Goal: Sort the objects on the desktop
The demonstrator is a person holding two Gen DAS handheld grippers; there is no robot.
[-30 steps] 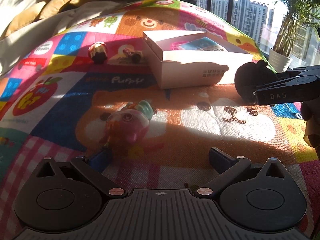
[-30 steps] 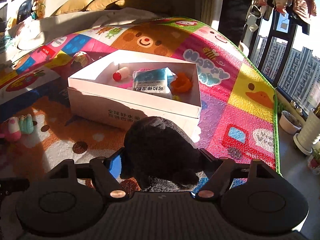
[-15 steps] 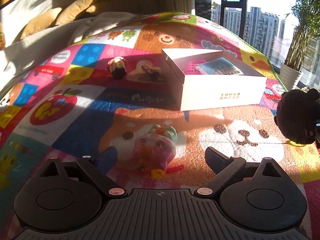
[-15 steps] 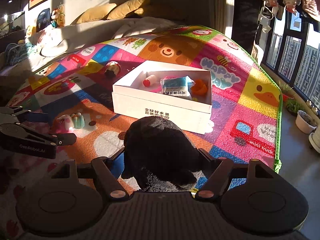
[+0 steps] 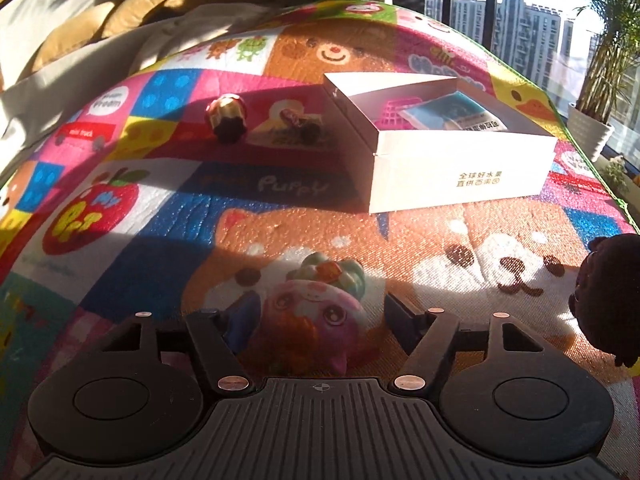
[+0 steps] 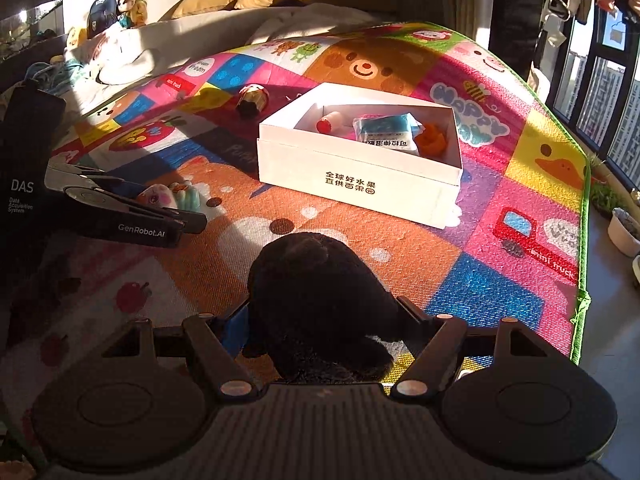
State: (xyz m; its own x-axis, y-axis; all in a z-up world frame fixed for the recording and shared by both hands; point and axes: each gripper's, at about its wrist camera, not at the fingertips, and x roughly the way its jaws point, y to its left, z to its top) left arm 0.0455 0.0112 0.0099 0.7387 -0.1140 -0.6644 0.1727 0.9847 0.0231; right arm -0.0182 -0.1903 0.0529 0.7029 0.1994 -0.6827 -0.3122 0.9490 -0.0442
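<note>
A pink squishy toy (image 5: 320, 300) with a mint-green top lies on the play mat between the fingers of my left gripper (image 5: 318, 320). The jaws are closing, and a gap still shows at the right finger. The right wrist view shows the same left gripper (image 6: 176, 206) around the toy (image 6: 168, 198). My right gripper (image 6: 324, 320) is shut on a black plush toy (image 6: 312, 280), held above the mat in front of the white box (image 6: 352, 184). The plush (image 5: 612, 296) shows at the right edge of the left wrist view. The box (image 5: 460, 176) holds a blue packet, an orange toy and a small red-and-white item.
A round brown-and-gold toy (image 5: 226, 118) and a small dark trinket (image 5: 298, 124) lie on the mat left of the box. Pillows and bedding lie beyond the mat. Its green edge (image 6: 582, 240) runs along the right, with plant pots (image 6: 624, 232) and windows past it.
The left jaws have narrowed around the pink toy, which now sits deeper between them. The right gripper has drawn back from the box, keeping its hold on the black plush.
</note>
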